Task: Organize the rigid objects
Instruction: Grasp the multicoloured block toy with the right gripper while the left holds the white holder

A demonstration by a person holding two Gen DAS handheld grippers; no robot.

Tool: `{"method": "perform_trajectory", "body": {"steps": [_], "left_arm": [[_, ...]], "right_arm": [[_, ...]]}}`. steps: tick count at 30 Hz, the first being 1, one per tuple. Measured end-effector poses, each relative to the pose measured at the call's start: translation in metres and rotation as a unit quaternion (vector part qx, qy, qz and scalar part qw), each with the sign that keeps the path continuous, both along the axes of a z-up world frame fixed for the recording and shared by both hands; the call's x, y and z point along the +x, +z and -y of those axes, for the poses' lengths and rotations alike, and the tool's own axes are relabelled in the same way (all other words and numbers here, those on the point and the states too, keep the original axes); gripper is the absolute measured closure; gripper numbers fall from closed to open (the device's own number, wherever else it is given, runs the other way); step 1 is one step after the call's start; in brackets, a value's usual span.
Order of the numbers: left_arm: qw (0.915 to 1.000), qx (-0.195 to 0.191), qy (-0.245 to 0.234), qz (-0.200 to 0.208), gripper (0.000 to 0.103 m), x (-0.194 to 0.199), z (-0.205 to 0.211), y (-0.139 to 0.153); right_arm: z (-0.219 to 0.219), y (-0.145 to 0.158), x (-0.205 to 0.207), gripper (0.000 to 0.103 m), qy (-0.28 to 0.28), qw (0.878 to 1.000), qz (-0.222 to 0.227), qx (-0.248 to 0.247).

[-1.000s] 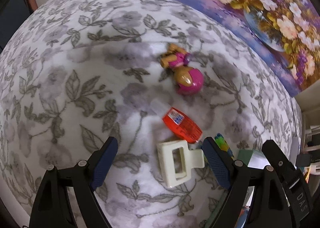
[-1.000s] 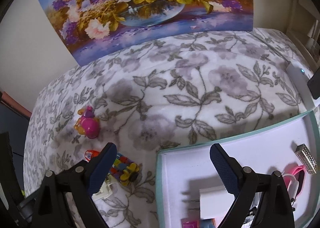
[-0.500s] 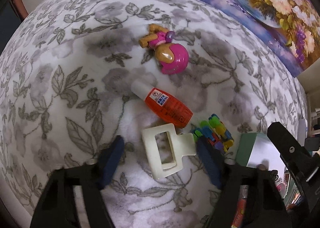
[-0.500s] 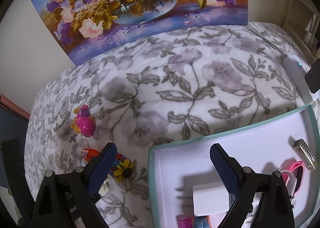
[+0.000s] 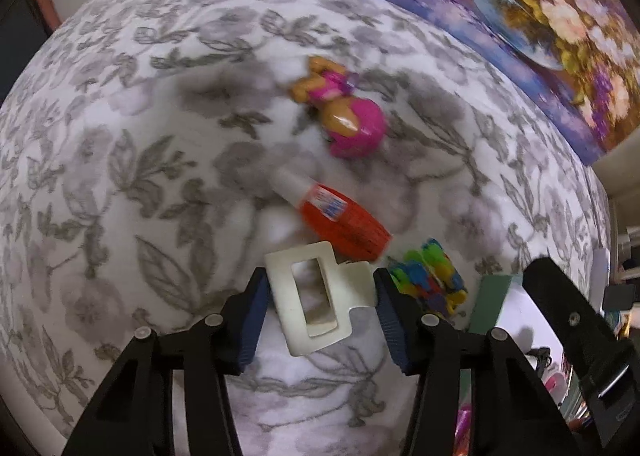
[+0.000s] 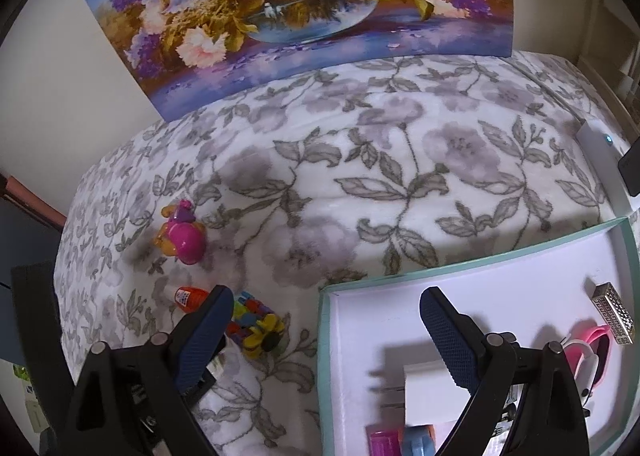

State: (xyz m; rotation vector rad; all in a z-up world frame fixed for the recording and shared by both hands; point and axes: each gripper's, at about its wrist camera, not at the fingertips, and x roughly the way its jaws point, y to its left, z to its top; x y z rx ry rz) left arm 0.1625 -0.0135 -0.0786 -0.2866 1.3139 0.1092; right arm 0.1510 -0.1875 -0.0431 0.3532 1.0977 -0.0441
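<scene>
Two tongs | left tongs bracketing hair clip, narrowing, grip uncertain | right tongs hovering wide.

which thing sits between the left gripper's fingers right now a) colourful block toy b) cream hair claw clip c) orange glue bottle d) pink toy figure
b: in the left wrist view the left gripper has its blue pads against both sides of the cream hair claw clip, while the orange glue bottle, pink toy figure and colourful block toy lie outside the fingers on the floral blanket.
</scene>
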Motion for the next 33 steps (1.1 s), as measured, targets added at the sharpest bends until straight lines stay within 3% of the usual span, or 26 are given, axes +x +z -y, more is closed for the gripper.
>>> {"method": "perform_trajectory", "body": {"steps": [7,11,19,33], "left_arm": [[0.9970,0.007,0.076,0.012,0.049,-0.004,-0.048,0.007],[0.9947,0.005,0.101,0.019,0.049,-0.008,-0.066,0.012],[0.9936,-0.001,0.111,0.019,0.049,-0.010,-0.071,0.014],[0.9938,0.005,0.111,0.008,0.049,-0.008,-0.067,0.005]], "right_arm": [[-0.013,-0.001,0.001,0.008,0.026,1.000,0.003,0.009],[-0.025,-0.002,0.001,0.014,0.046,0.999,0.006,0.011],[-0.057,-0.011,0.000,0.023,0.095,0.995,0.003,-0.012],[-0.081,-0.041,0.002,0.037,0.134,0.990,-0.012,-0.051]]}}
